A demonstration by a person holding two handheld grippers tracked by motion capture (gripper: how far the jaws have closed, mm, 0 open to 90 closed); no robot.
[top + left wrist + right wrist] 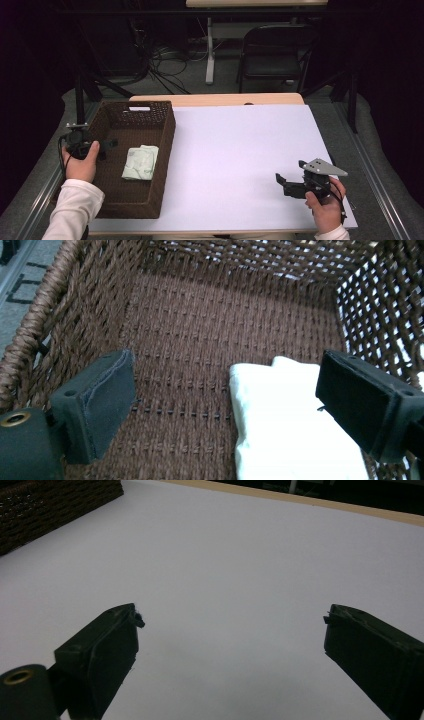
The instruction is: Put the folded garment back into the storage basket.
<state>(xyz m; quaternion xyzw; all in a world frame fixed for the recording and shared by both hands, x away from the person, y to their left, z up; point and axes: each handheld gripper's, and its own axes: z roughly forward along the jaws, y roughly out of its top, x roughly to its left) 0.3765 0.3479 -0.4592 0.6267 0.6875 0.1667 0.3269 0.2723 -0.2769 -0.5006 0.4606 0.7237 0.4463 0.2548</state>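
A brown woven basket [165,131] sits at the left of the white table top. Inside it lies a folded pale cloth [141,162], which also appears in the left gripper view as the cloth [290,425] on the basket floor. My left gripper [107,149] hangs over the basket's left wall, open, with nothing between its jaws [227,402]. My right gripper [290,176] is held low over the table's front right, open and empty [230,625].
The white sheet [240,150] covers the table to the right of the basket [50,505]. Beyond the far edge stand a dark chair [272,55], a table leg [210,55] and floor cables. Metal rails run along both sides.
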